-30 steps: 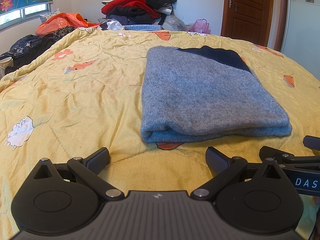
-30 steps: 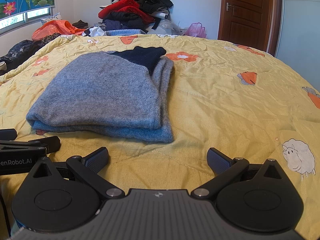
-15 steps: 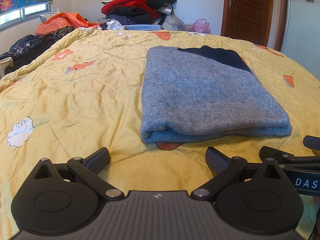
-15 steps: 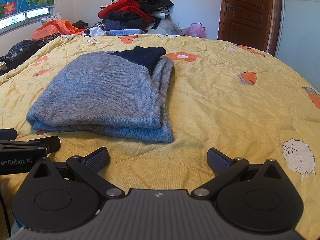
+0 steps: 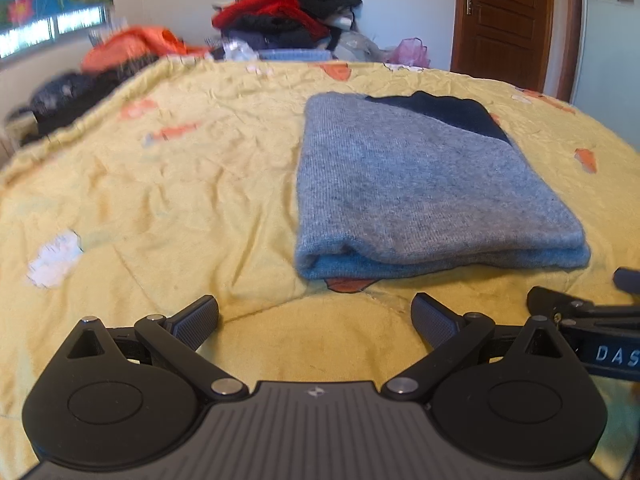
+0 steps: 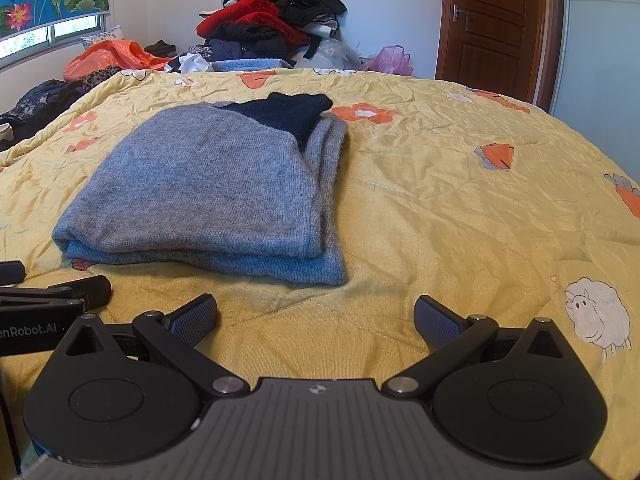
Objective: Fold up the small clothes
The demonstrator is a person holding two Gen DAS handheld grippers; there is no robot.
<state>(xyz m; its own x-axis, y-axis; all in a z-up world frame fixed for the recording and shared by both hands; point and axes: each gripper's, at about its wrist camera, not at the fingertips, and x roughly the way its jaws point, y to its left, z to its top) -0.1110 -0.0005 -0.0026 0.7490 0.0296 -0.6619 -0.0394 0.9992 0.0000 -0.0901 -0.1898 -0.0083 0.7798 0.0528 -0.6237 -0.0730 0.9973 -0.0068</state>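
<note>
A grey knitted sweater point(image 5: 424, 192) with a dark navy part at its far end lies folded flat on the yellow quilt point(image 5: 160, 184). In the right wrist view the same sweater point(image 6: 208, 192) sits ahead and to the left. My left gripper point(image 5: 316, 318) hovers open over the quilt just short of the sweater's near edge, nothing between its fingers. My right gripper point(image 6: 316, 318) is open too, near the sweater's near right corner and holding nothing. Each gripper shows at the edge of the other's view.
A heap of red and black clothes point(image 6: 272, 24) is piled at the far side of the bed. Orange and dark garments point(image 6: 104, 60) lie at the far left under a window. A brown door point(image 6: 496, 20) stands at the back right.
The left wrist view has blurred and shifted a little, so the left gripper is moving slightly. The sweater and the right gripper have stayed put.
</note>
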